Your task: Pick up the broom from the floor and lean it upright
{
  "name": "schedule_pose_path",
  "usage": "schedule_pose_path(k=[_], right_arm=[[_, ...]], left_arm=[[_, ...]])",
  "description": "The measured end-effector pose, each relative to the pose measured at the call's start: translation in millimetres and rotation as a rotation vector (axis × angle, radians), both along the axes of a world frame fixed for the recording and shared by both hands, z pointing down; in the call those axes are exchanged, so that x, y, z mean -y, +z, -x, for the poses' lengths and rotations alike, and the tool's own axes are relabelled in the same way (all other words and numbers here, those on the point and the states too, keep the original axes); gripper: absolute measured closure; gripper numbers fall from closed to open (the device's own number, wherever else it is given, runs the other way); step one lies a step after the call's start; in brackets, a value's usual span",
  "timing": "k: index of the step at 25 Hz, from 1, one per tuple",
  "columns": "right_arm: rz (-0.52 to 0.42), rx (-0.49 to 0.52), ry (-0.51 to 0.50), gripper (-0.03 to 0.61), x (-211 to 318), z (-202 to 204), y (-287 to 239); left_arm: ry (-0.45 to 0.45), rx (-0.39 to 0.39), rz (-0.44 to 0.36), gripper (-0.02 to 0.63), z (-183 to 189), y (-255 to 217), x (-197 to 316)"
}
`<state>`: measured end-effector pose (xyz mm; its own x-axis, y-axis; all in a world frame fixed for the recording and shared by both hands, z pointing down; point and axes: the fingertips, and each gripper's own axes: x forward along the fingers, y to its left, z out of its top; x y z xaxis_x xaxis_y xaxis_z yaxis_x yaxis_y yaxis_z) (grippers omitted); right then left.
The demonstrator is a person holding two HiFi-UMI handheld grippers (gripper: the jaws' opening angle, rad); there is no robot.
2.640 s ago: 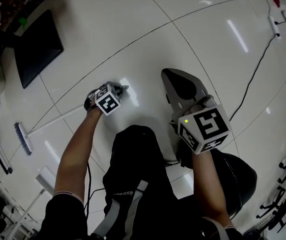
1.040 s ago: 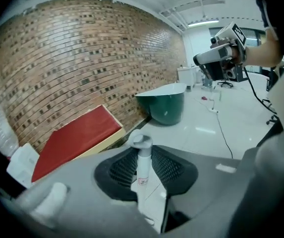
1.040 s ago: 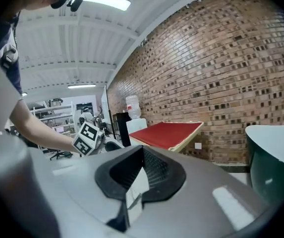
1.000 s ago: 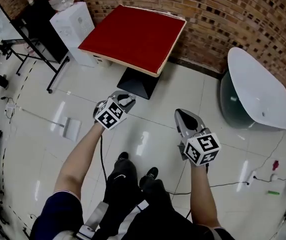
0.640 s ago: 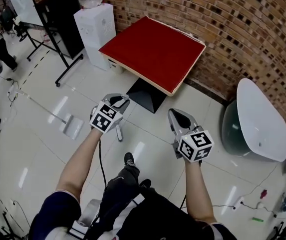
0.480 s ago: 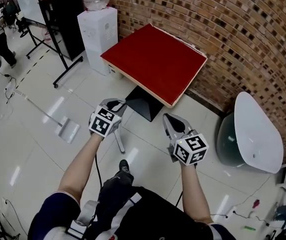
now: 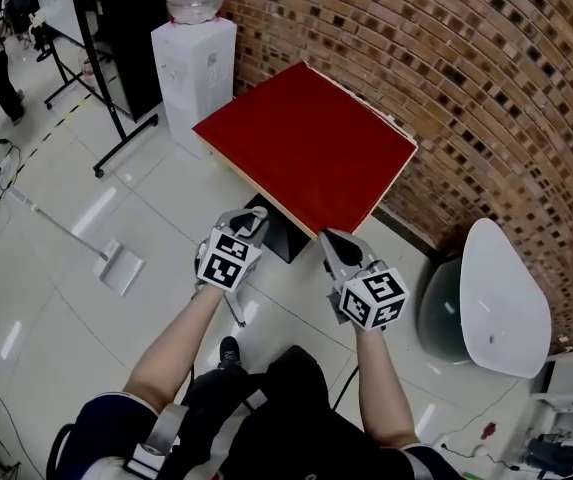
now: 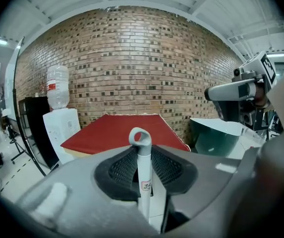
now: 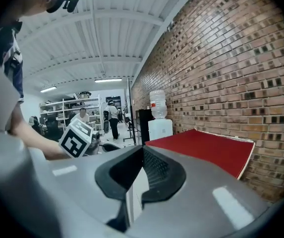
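Observation:
The broom's pale grey handle (image 8: 142, 175) stands upright between the pads of my left gripper (image 8: 141, 155), which is shut on it; its hanging loop (image 8: 140, 136) pokes up past the fingertips. In the head view the left gripper (image 7: 249, 219) is in front of the red table (image 7: 306, 143), and a short stretch of the handle (image 7: 234, 309) slants down below it. The broom's head is hidden. My right gripper (image 7: 332, 241) hangs close beside the left one. Its jaws (image 9: 142, 155) are shut with nothing between them.
The red table stands against a brick wall (image 7: 486, 88). A white water dispenser (image 7: 194, 68) and a black stand (image 7: 116, 58) are to its left. A long-handled dustpan (image 7: 121, 268) lies on the tiled floor at left. A white tub chair (image 7: 496, 298) is at right.
The broom has come up off the floor in my left gripper. Both grippers have moved closer to the red table and the brick wall, and the left one has rolled.

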<state>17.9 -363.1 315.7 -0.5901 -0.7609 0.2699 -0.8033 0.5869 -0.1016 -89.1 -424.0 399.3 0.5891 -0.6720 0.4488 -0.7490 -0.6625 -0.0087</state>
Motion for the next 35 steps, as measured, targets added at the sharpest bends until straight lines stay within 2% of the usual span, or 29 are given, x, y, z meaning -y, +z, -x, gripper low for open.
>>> schedule_pose_path(k=[8, 22, 25, 27, 30, 35], right_arm=[[0.026, 0.047, -0.168, 0.572, 68.6, -19.9, 12.1], [0.059, 0.076, -0.319, 0.572, 104.3, -63.0, 22.9], [0.07, 0.086, -0.337, 0.572, 105.3, -66.3, 24.2], [0.071, 0.089, -0.345, 0.572, 107.0, -65.8, 22.9], [0.06, 0.098, -0.349, 0.572, 109.5, -58.9, 17.0], [0.038, 0.128, -0.317, 0.572, 108.0, -41.8, 10.3]], left_arm=[[-0.109, 0.004, 0.019, 0.517, -37.8, 12.0, 59.0], [-0.243, 0.029, 0.017, 0.515, -75.2, 29.1, 112.4], [-0.278, 0.037, 0.026, 0.514, -73.6, 30.0, 113.6], [-0.282, 0.038, 0.009, 0.466, -72.7, 22.3, 112.9], [-0.27, 0.026, -0.021, 0.453, -67.6, 5.7, 104.0], [-0.271, -0.052, -0.045, 0.454, -46.9, -19.9, 61.6]])
